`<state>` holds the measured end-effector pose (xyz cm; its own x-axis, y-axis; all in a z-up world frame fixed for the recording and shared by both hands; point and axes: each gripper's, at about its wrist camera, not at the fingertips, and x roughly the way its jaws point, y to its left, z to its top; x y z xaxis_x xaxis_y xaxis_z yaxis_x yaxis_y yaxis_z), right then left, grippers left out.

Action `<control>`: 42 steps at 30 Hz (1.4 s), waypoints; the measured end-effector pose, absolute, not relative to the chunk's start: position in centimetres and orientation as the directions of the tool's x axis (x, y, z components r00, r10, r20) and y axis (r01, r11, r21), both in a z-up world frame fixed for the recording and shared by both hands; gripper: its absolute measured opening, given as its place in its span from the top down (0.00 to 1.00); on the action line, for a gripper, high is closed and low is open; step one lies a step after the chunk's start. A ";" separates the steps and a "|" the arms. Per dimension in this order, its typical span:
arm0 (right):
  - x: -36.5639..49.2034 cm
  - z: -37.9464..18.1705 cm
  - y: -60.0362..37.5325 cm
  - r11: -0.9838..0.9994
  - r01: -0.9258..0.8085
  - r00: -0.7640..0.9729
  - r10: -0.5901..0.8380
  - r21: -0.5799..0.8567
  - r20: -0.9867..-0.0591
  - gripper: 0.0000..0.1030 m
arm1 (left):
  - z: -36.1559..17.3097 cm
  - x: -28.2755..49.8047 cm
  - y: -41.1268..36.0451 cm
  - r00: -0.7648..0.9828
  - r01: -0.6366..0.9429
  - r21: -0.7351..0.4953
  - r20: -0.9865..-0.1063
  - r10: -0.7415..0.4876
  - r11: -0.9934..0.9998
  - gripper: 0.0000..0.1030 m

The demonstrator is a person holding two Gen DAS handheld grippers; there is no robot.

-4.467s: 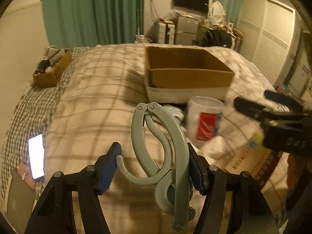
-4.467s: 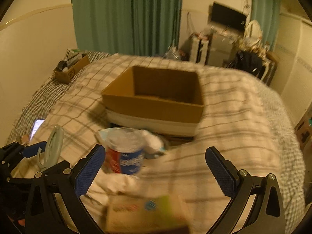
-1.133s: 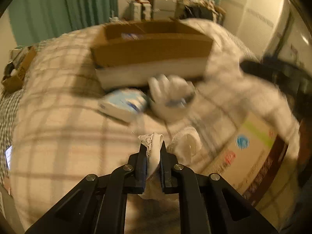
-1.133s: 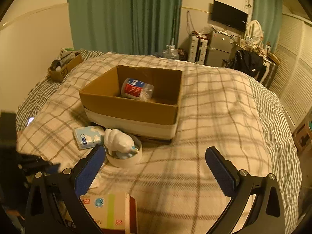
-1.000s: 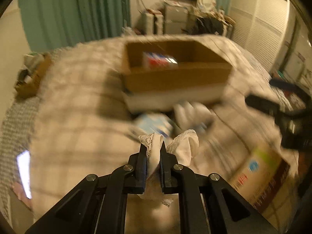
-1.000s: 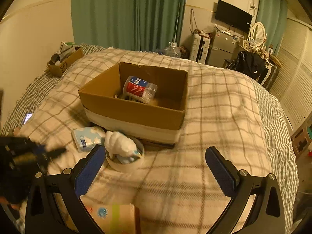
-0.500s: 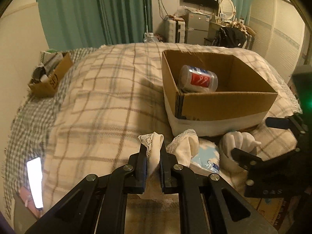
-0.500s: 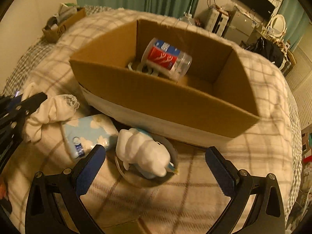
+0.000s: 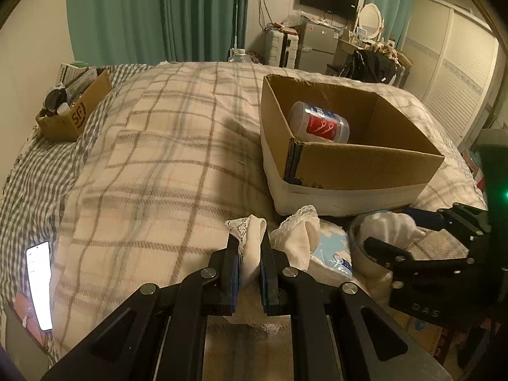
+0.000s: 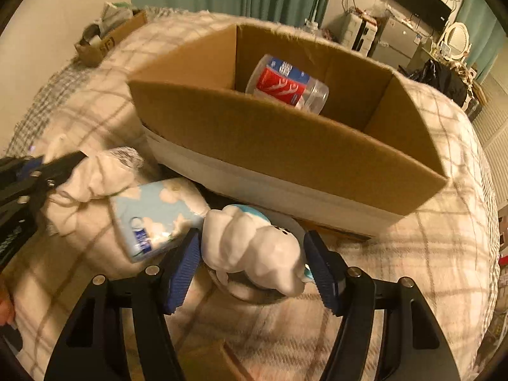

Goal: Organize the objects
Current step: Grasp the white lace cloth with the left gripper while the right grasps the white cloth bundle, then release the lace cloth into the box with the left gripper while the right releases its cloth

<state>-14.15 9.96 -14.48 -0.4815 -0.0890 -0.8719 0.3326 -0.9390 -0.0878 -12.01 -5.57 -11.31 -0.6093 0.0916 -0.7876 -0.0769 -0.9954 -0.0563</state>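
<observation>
**Filling the box: one item in, several left on the bed**

Working from the biggest thing down: the plaid bed (image 9: 165, 158) carries everything, and the cardboard box (image 9: 365, 165) sits on it as my drop target. I judge the job under halfway, since only the red-labelled plastic cup (image 9: 319, 125) lies on its side in there (whatever else sits lower in the box I cannot make out).

Outside it, just beside the near wall, wait the blue tissue pack (image 10: 152, 212) and the white figure (image 10: 254, 247) in its shallow bowl (image 10: 250, 292). My right gripper (image 10: 250, 260) has its jaws spread either side of that figure, not yet touching. My left gripper (image 9: 249, 266) is clamped on the lace-edged white cloth (image 9: 252, 241), held near the box's corner.

That near wall is what each carry must clear. A lit phone (image 9: 39, 282) and a small carton (image 9: 74, 111) lie well apart.
</observation>
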 end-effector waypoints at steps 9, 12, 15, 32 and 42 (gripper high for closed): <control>-10.7 -9.4 11.5 -0.944 0.326 -0.579 -0.159 -0.048 -0.800 0.37 | -8.9 -10.1 -4.6 -0.636 -0.099 -0.052 -0.765 0.103 -0.994 0.90; -9.9 -7.0 11.6 -0.940 0.336 -0.619 -0.183 -0.047 -0.764 0.37 | -7.1 -9.3 -3.9 -0.656 -0.122 -0.055 -0.745 0.122 -0.991 0.90; -9.5 -4.1 12.0 -0.939 0.342 -0.665 -0.204 -0.050 -0.719 0.37 | -5.1 -9.4 -3.0 -0.674 -0.149 -0.060 -0.724 0.146 -0.987 0.90; -21.9 3.4 16.0 -0.961 0.266 -0.762 -0.163 -0.073 -0.626 0.37 | -0.2 -22.5 4.7 -0.667 -0.282 -0.039 -0.711 0.225 -0.959 0.90; -28.5 -5.8 17.0 -0.964 0.267 -0.667 -0.185 0.001 -0.722 0.37 | -9.1 -27.3 4.7 -0.586 -0.255 -0.032 -0.790 0.181 -0.966 0.90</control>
<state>-28.50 16.98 -5.83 -0.6671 -0.1853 -0.7216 0.2669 -0.9637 0.0007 -27.25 4.74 -9.14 -0.5856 0.1806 -0.7902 -0.2547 -0.9665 -0.0322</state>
